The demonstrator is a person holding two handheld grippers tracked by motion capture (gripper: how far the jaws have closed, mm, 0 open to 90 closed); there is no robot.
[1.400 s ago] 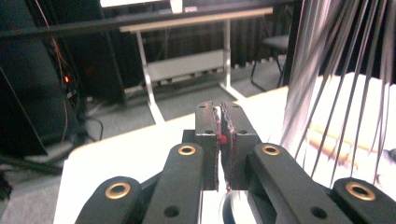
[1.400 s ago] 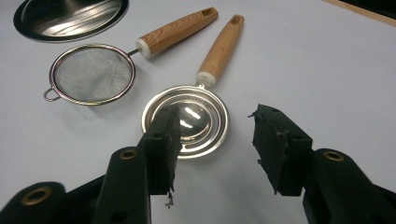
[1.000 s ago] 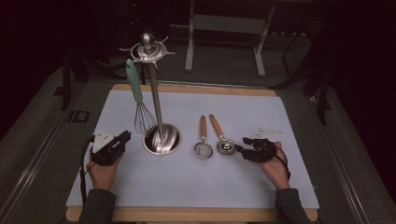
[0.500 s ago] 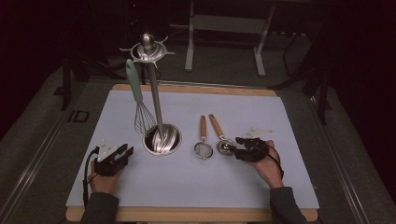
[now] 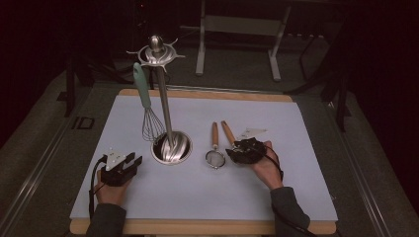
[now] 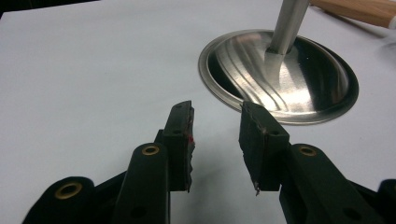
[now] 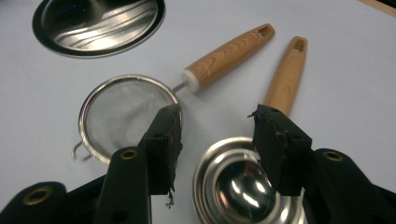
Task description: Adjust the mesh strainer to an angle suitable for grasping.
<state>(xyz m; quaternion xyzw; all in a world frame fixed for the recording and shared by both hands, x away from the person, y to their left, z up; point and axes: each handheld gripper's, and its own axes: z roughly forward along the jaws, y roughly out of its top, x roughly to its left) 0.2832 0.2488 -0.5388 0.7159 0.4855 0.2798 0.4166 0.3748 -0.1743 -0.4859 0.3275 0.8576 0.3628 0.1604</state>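
A steel utensil stand (image 5: pixel 163 98) rises from its round base (image 5: pixel 173 148) (image 6: pixel 280 79), and a teal-handled whisk (image 5: pixel 152 123) hangs from its top. To the right lie a small mesh strainer (image 5: pixel 215 159) (image 7: pixel 126 112) and a steel scoop (image 7: pixel 243 186), both with wooden handles. My left gripper (image 5: pixel 129 162) (image 6: pixel 215 109) rests on the mat left of the base. Its jaws have just been opening and nothing is between them. My right gripper (image 5: pixel 234 153) (image 7: pixel 217 112) stands open just over the scoop's bowl, with its pads clear of it.
A pale mat (image 5: pixel 296 187) covers a wooden board (image 5: pixel 197 227). A small white three-cornered piece (image 5: pixel 252 132) lies behind my right hand. Dark floor and metal frame legs (image 5: pixel 274 54) surround the table.
My left gripper has sunk to the mat and its jaws have opened wide. My right gripper has slid left, over the scoop's bowl.
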